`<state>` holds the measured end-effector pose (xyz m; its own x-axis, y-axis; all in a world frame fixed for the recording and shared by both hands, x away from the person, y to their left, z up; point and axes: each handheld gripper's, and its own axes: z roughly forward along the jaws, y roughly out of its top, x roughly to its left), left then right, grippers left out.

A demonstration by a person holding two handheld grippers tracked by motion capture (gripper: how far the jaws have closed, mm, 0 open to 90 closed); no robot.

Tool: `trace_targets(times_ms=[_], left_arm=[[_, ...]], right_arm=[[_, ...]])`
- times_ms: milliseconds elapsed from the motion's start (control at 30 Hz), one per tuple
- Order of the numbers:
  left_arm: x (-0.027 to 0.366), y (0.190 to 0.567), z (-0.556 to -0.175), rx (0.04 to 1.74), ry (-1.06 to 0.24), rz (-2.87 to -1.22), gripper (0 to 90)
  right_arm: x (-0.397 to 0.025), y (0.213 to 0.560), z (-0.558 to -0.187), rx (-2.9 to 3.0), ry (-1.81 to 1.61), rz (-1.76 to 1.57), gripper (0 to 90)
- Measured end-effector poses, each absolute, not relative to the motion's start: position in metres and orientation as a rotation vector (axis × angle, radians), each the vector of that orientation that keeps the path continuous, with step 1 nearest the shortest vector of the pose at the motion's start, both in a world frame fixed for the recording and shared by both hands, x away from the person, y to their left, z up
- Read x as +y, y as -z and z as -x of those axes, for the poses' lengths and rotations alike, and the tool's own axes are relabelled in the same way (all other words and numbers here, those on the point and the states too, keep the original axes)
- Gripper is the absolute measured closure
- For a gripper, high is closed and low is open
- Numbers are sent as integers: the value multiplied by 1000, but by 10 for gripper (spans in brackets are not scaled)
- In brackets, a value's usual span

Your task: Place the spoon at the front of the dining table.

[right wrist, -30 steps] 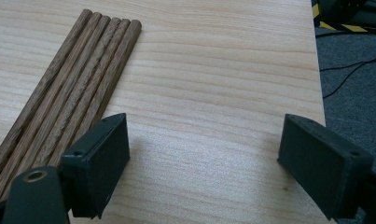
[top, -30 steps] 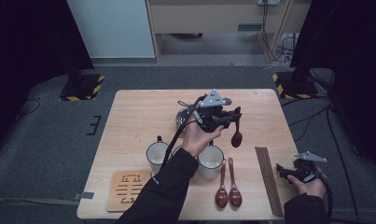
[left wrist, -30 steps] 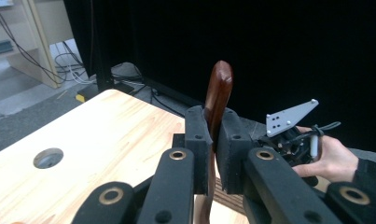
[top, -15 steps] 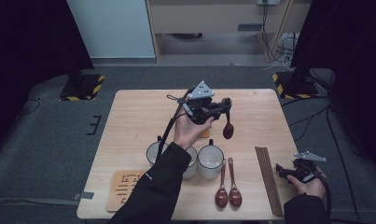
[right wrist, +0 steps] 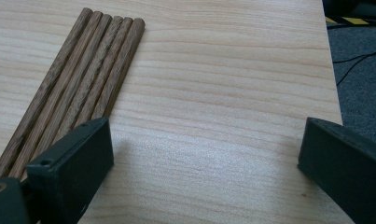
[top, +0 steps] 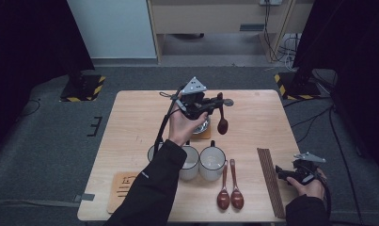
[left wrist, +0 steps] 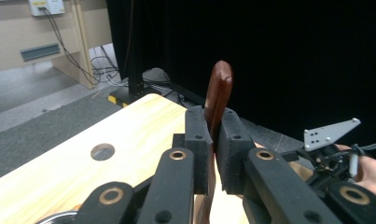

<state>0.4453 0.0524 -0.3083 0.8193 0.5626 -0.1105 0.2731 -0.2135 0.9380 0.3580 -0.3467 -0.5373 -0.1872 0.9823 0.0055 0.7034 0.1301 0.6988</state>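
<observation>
Left gripper (top: pixel 215 107): being held raised over the far middle of the tabletop (top: pixel 272 122), its jaws clamping a dark wooden spoon (top: pixel 222 123) by the handle. In the high view the spoon's bowl is hanging down, clear of the wood. In the left gripper view one end of the spoon (left wrist: pixel 218 95) is rising between the jaws; the rest is being hidden behind them.

Right gripper (top: pixel 285 173): resting low at the near right corner, jaws spread wide and holding nothing, bare wood showing between them in the right gripper view.

Wooden sticks (top: pixel 268 176): lying side by side in a strip just beside the right gripper; in the right gripper view the sticks (right wrist: pixel 78 84) are being cut off at the lower left by one jaw.

Two white mugs (top: pixel 212 161): standing near the front, the left one partly covered by the person's sleeve (top: pixel 149 188).

Two more spoons (top: pixel 230 193): lying side by side in front of the mugs.

Mat (top: pixel 119 190): at the near left, its marking too small to read, partly hidden by the sleeve.

Metal dish (top: pixel 202 126): mostly hidden under the left hand.
</observation>
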Motion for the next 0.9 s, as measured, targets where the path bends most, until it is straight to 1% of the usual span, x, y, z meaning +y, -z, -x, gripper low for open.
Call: trace_targets(times_ms=[200, 233, 900], left_arm=[[62, 308, -451, 662, -315, -1796, 837], [64, 308, -452, 665, -319, -1796, 837], [92, 308, -468, 726, -371, -1765, 837]], right_arm=[[-347, 537, -358, 1953, -800, -1617, 24], [-346, 538, -358, 1939, -808, -1628, 4], [-345, 539, -358, 1941, -807, -1616, 5]])
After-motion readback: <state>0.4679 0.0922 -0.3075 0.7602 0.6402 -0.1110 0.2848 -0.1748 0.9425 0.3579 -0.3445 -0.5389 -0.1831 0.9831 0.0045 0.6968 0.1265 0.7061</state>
